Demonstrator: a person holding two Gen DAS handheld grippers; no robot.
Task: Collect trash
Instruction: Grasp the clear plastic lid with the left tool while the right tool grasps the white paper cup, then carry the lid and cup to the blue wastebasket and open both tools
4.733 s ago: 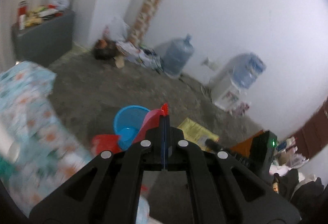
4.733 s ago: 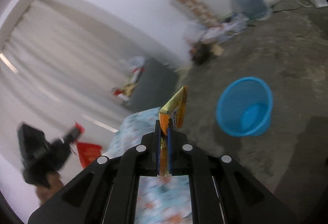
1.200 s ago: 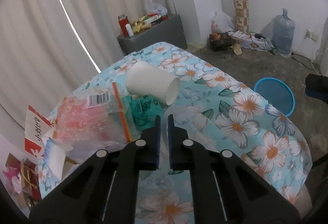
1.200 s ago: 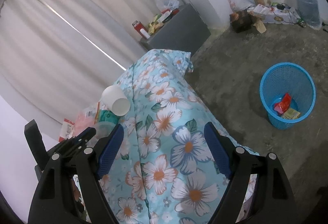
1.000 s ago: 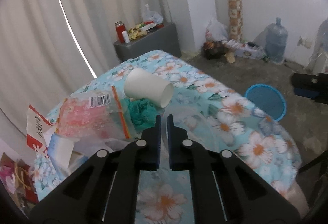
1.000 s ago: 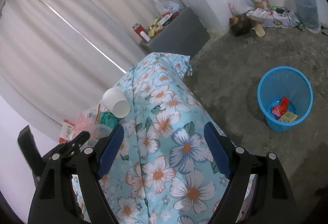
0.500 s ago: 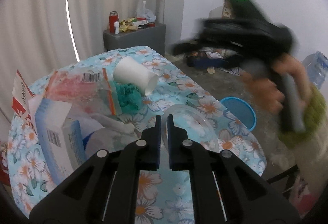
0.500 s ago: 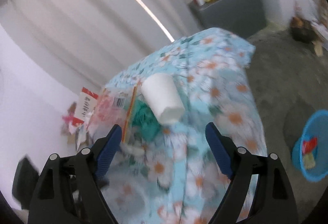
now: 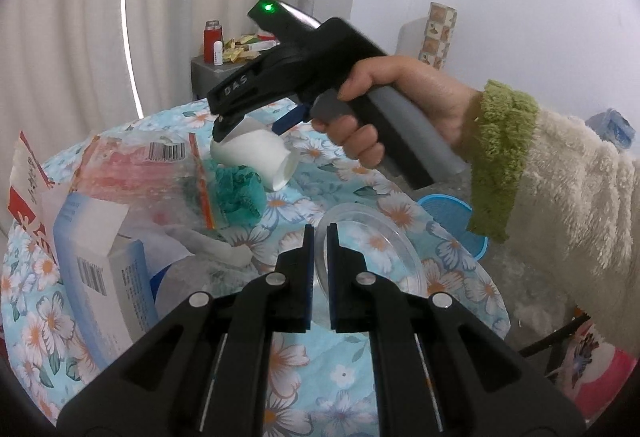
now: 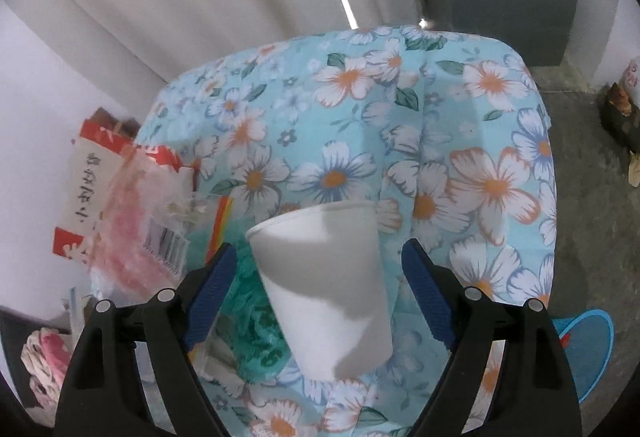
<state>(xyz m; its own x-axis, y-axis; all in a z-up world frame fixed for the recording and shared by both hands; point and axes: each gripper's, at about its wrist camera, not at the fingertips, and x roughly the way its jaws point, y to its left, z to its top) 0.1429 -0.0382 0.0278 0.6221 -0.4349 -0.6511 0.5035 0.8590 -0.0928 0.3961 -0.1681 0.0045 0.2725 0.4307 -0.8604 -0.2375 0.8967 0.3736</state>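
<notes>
The right gripper [image 10: 316,269] stands wide apart with the white paper cup [image 10: 324,285] lying between its blue pads [image 10: 210,287], neither pad touching the cup wall as far as the fisheye view shows. The cup lies on its side on the flowered tablecloth [image 10: 480,125]; in the right wrist view its long axis runs from about 11 o'clock, where the closed base sits, to 5 o'clock, where the open mouth comes toward the camera. So the jaws straddle the cup across its width, which is what a squeeze would need. This hand is plainly the nearer one.

In the left wrist view the right hand [image 9: 384,109] comes in from 3 o'clock, green-cuffed fleece sleeve [image 9: 560,197] behind it, the tool tipped nose-down over the cup.

The left gripper [image 9: 320,241] is closed together on the rim of a clear plastic lid [image 9: 372,241], which lies at 12 to 1 o'clock from its tips.

At 9 o'clock from the cup sit green netting [image 10: 248,313] and a clear zip bag [image 10: 140,229]. The blue basket [image 9: 452,213] stands on the floor beyond the table's edge.
</notes>
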